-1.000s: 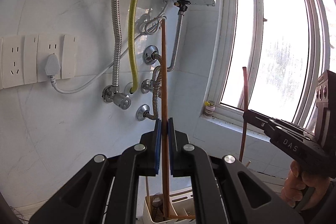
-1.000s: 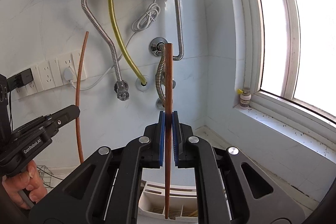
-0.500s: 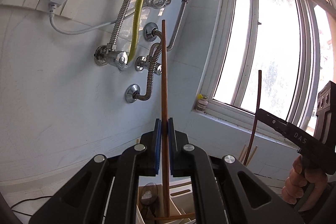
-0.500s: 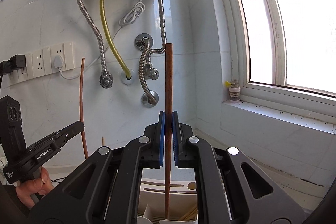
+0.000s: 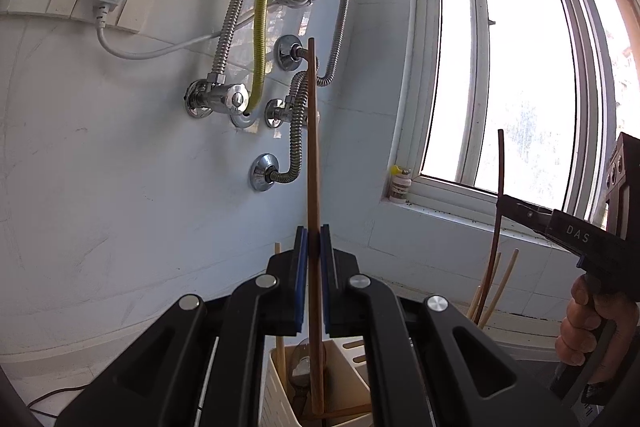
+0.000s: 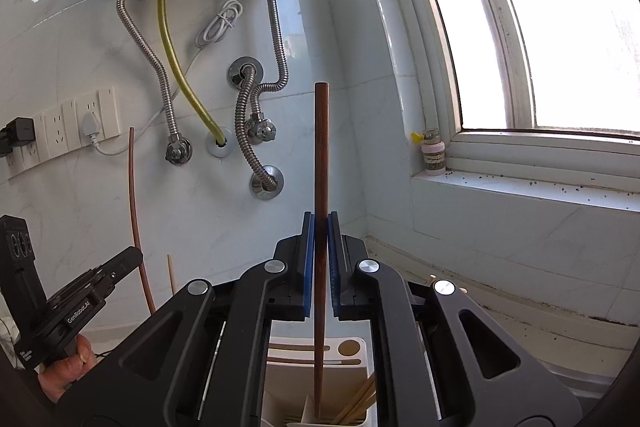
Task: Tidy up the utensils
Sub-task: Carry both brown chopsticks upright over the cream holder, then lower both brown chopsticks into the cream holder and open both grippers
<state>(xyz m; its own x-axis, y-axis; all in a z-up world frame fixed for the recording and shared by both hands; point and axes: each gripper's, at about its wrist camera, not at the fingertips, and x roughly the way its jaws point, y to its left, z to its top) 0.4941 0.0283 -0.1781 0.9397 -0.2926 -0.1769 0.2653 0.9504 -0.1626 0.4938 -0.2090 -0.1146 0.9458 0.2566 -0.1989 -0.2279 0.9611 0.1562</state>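
Left gripper [image 5: 314, 259]: jaws closed on a brown chopstick [image 5: 312, 155], held upright, its lower end inside the cream utensil holder [image 5: 276, 383]. Right gripper [image 6: 320, 255]: jaws closed on a darker chopstick [image 6: 321, 155], also upright, its tip down in a compartment of the white holder [image 6: 352, 347] beside pale chopsticks [image 6: 360, 403]

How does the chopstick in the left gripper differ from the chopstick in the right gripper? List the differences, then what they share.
1. The left chopstick looks lighter, orange-brown; the right chopstick is darker, reddish-brown.
2. The left chopstick's lower end dips into a compartment holding a spoon-like utensil; the right chopstick's end hangs over a compartment with pale chopsticks.

Shared: both stand upright, each clamped between blue pads, left gripper and right gripper, above the white holder.
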